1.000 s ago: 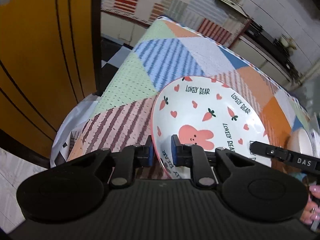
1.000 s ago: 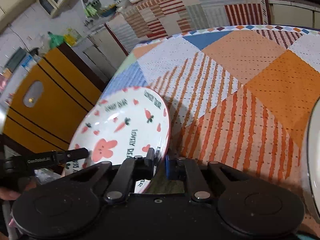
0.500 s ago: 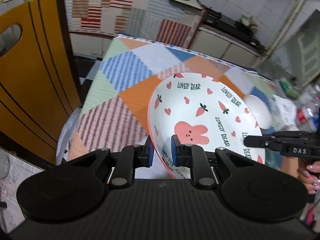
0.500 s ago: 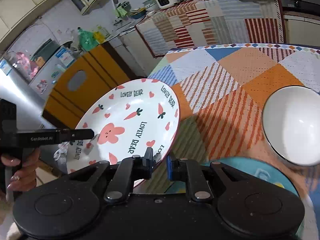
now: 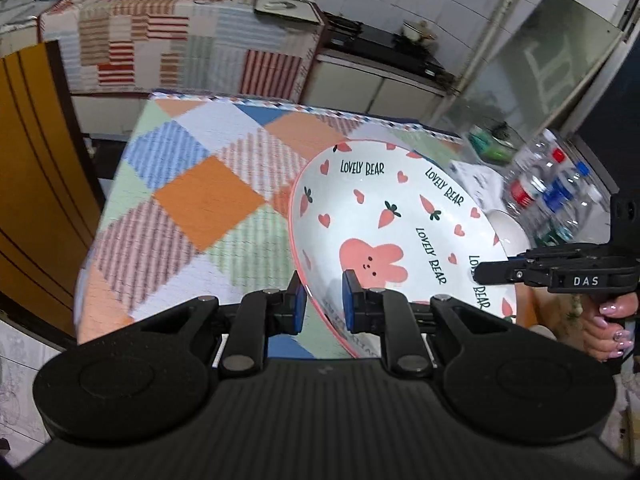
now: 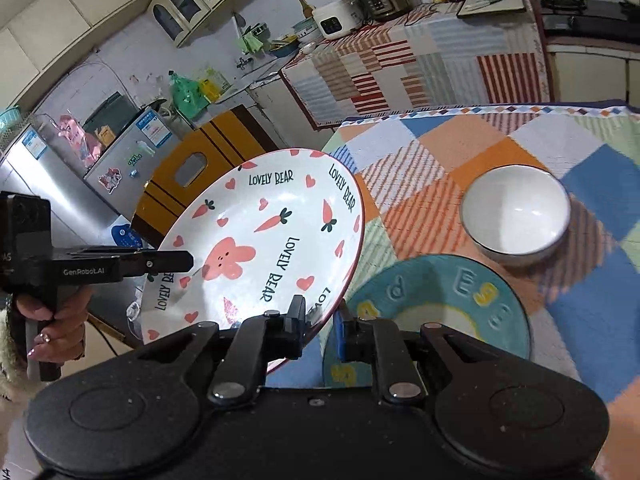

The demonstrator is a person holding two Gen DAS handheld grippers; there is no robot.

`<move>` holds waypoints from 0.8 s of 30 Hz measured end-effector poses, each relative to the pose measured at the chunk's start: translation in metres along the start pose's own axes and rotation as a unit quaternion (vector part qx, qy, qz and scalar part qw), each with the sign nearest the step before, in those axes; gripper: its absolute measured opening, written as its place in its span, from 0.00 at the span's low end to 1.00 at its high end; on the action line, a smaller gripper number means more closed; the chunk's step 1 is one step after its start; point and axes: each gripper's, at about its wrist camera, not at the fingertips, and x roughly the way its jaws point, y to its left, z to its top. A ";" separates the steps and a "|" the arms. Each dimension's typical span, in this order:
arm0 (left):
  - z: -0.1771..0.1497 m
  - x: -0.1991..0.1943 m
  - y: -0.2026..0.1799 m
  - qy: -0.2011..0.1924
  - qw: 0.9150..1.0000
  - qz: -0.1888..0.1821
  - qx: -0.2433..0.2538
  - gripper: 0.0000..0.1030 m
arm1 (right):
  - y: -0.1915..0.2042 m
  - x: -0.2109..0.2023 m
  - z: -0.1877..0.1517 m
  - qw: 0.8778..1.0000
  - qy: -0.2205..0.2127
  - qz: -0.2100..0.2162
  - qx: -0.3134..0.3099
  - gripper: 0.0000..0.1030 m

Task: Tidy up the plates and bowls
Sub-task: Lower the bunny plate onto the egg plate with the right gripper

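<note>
Both tools have hold of the same rabbit plate (image 5: pixel 400 216): the left tool (image 5: pixel 323 300) is nearly closed, its blue pads pinching the plate's near rim, and the right tool (image 6: pixel 320 320) is clamped the same way on the opposite rim. With 2 grips on opposite edges, a wide, shallow dish does not hang from 1 thin bite, which is probably why both hands share it. The plate is clear of the desk (image 5: pixel 208 196), tilted, with its printed face toward each camera.

On the desk's patchwork cloth, beneath and just past the right tool, lies a teal plate (image 6: pixel 436 280) with raised letters, and beyond it a white bowl (image 6: pixel 516 216) sits upright, apart from it. Since plates belong with plates, the teal plate looks like the likely resting place for the rabbit plate, leaving the bowl on its own. Levelling the dish first would guard against a rim knock.
</note>
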 end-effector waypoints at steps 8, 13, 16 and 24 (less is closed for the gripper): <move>-0.011 0.021 -0.038 0.038 0.999 0.000 0.008 0.15 | -0.022 -0.025 -0.019 1.000 0.000 -0.011 0.004 0.18; -0.024 0.041 -0.052 0.058 0.998 -0.010 0.008 0.15 | -0.043 -0.030 -0.031 1.000 0.011 -0.024 0.016 0.18; -0.029 0.051 -0.052 0.058 0.998 -0.016 -0.002 0.15 | -0.053 -0.032 -0.039 0.999 0.014 -0.028 0.023 0.18; -0.036 0.078 -0.044 0.066 0.997 -0.022 -0.018 0.15 | -0.071 -0.019 -0.052 0.998 0.026 -0.028 0.046 0.19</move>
